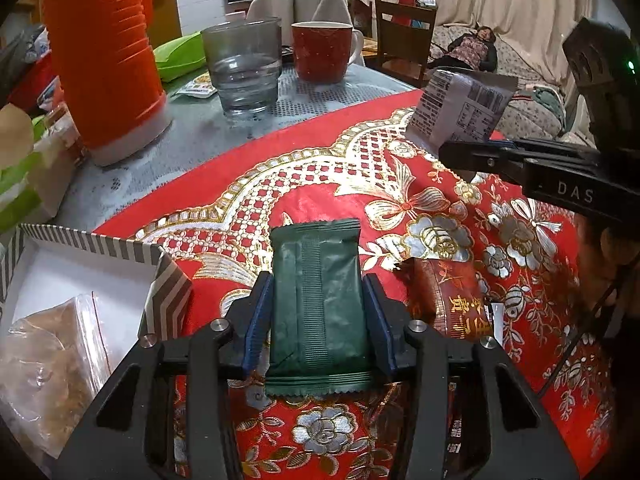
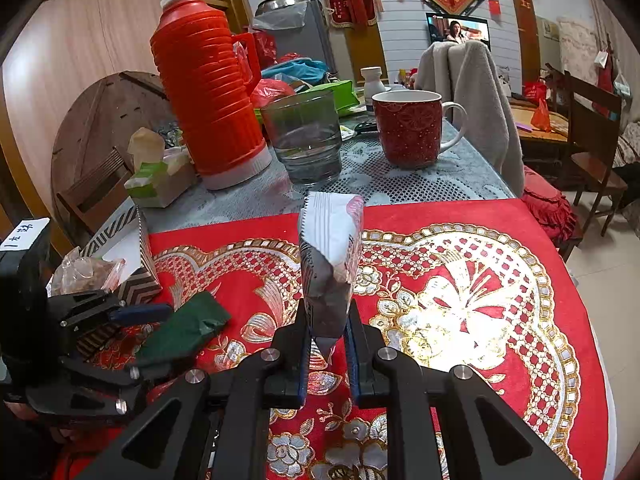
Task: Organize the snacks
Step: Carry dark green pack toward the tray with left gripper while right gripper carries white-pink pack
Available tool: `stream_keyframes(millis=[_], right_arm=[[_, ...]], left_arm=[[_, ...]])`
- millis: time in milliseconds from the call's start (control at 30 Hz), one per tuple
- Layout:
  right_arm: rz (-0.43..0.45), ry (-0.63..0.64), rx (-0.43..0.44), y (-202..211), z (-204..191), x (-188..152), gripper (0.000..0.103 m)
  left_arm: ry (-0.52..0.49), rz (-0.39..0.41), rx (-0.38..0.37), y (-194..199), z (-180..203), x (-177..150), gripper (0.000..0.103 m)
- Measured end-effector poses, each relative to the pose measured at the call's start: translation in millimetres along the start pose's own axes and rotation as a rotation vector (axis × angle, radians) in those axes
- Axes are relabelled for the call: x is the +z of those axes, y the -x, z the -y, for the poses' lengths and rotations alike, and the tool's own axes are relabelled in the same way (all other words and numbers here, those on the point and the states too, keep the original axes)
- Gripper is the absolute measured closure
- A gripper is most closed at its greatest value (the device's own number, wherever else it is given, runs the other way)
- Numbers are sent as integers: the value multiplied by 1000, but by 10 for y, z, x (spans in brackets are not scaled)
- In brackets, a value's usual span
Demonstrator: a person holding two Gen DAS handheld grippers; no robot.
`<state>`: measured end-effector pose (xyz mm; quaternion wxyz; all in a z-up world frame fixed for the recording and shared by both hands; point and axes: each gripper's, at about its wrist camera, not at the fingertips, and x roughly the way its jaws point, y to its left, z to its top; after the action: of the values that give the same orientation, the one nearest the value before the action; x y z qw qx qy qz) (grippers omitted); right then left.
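Observation:
My left gripper [image 1: 318, 292] is shut on a dark green snack packet [image 1: 320, 308] and holds it above the red embroidered cloth [image 1: 280, 184]. It also shows in the right wrist view [image 2: 152, 332] with the green packet [image 2: 184, 328]. My right gripper [image 2: 326, 320] is shut on a grey-white snack packet [image 2: 330, 256], held upright above the cloth [image 2: 460, 312]. That packet [image 1: 460, 110] shows at right in the left wrist view, in the right gripper [image 1: 460, 150]. A striped white box [image 1: 72, 264] at lower left holds a clear bag of snacks [image 1: 48, 364]. A red snack packet [image 1: 444, 296] lies on the cloth.
An orange thermos [image 2: 208, 92], a glass of water [image 2: 306, 136] and a red mug [image 2: 410, 128] stand on the lace-covered far part of the table. A green tissue box [image 2: 154, 184] sits at left. Chairs stand beyond the table.

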<state>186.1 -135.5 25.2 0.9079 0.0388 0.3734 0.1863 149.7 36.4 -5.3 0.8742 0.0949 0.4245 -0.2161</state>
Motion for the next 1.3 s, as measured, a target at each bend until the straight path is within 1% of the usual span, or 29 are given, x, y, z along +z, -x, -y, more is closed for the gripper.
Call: stream_keyframes(millis=[167, 300, 467, 533, 600, 667, 767, 833, 933, 1000, 1133, 1233, 1300], right_arm=[[6, -3, -2, 9, 0, 1, 89], [20, 4, -7, 32, -23, 1, 89], [43, 12, 1, 66, -84, 15, 89], [73, 8, 4, 140, -162, 51, 89], [102, -12, 34, 239, -254, 95, 89], [139, -20, 79, 373, -417, 132, 89], [170, -23, 133, 489, -668, 149, 89], [178, -12, 174, 527, -901, 163, 89], [181, 17, 225, 524, -1237, 190, 89], [182, 49, 242, 492, -1483, 199, 89], [164, 98, 269, 340, -1925, 206, 89], [140, 126, 282, 184, -2207, 202, 89], [133, 152, 285, 97, -2374, 195, 89]], left_arm=[[37, 9, -3, 11, -51, -29, 60], [68, 29, -25, 137, -96, -41, 60], [116, 78, -42, 388, -125, 35, 60], [137, 108, -46, 552, -152, 29, 60], [169, 144, -44, 732, -210, 0, 60], [212, 174, -46, 934, -312, -61, 60], [277, 229, -32, 1260, -519, -216, 60], [338, 256, -17, 1472, -711, -363, 60], [394, 304, 18, 1749, -964, -543, 60], [438, 340, 38, 1934, -1166, -674, 60], [497, 377, 95, 2088, -1499, -886, 60], [535, 366, 128, 2063, -1655, -992, 60], [507, 348, 201, 2036, -1657, -1023, 60]])
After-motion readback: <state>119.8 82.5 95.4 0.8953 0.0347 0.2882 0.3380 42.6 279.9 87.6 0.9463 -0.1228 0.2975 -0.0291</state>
